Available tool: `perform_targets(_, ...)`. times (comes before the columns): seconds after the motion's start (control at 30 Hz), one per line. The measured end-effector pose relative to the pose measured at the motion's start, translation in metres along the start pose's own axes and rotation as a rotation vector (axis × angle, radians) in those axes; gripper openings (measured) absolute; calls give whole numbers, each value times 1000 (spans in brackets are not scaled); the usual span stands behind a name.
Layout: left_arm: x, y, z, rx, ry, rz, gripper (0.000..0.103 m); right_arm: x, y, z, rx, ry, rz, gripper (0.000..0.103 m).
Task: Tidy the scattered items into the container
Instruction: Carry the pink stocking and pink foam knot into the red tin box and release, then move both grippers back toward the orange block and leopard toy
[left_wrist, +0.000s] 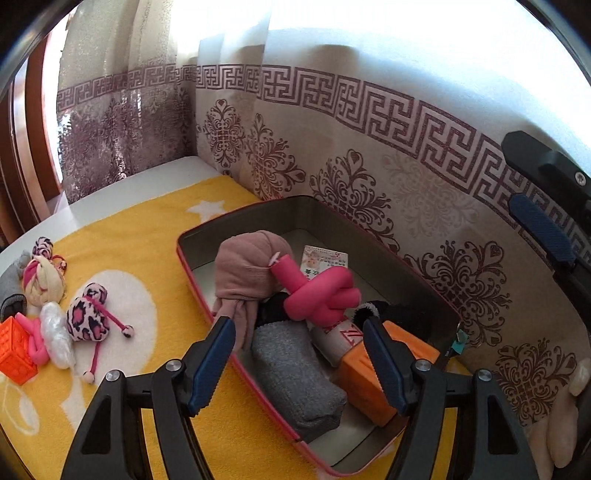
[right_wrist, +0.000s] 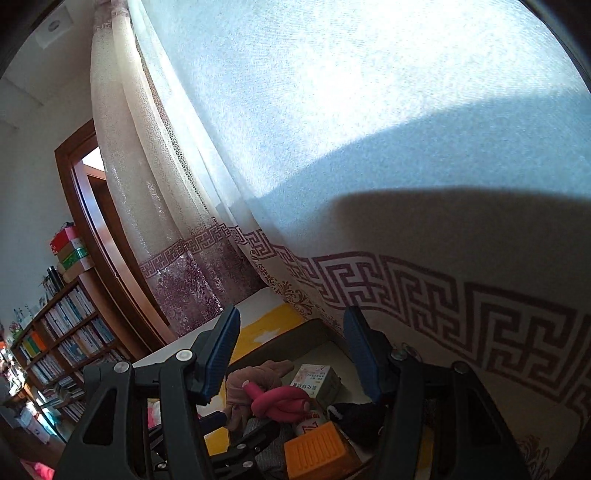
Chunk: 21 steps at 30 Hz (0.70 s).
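Yellow blanket (left_wrist: 155, 229): held the leftover clutter, off to the left of the tin (left_wrist: 184, 258).
tin: open, red-rimmed, against the curtain (left_wrist: 369, 147); it already held a pink sock (left_wrist: 243, 269), pink knot (left_wrist: 321, 295), grey roll (left_wrist: 295, 380), orange block (left_wrist: 369, 391), card (left_wrist: 325, 258) and something black (could not tell what).
left gripper (left_wrist: 299, 365): fingers spread, nothing between them; it hung over the tin's near end, grey roll below the gap.
right gripper (right_wrist: 291, 354): fingers spread too, empty; it pointed at the curtain above the tin's far end, well away from the clutter.
leopard toy (left_wrist: 90, 317): nearest loose item, lying on the blanket to the left of the left gripper's fingers, tin wall between them.
toy axis: pink cords with bobbles trailed toward the camera and to the right (body roundish, no clear long axis).
other loose items: doll (left_wrist: 44, 284), clear wrap (left_wrist: 55, 339), orange cube (left_wrist: 16, 347), bunched just beyond the leopard toy, some touching.
nearer hand: left, by my read; the pile sat on its side, and the right wrist view barely showed it.
next move (judgement): left gripper would swing left over the tin's rim, then drop onto the toy's body, not the cords.
risk: the cords could snag the wrap beside them.
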<state>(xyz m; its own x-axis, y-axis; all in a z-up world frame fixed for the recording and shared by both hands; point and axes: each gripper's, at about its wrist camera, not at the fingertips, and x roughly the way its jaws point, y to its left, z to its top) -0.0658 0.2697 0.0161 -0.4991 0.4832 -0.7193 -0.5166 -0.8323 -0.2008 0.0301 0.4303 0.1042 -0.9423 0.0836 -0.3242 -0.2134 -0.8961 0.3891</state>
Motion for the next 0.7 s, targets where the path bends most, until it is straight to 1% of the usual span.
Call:
perform_targets(0.2, -15, 40, -7, -76, -14, 35, 73, 8, 19, -14, -44, 40, 35, 63)
perform_targets(0.3, -26, 69, -13, -130, -28, 66, 73, 15, 29, -22, -62, 79, 84, 63)
perform_targets(0.43, -42, 114, -22, -221, -43, 131, 73, 26, 45, -37, -88, 146, 150, 63)
perform_targets(0.6, -64, 167, -36, -316, -75, 213, 73, 37, 76, -67, -191, 207, 188, 63)
perform_targets(0.7, -75, 194, -47, -365, -86, 236, 73, 42, 93, -87, -255, 247, 215, 63)
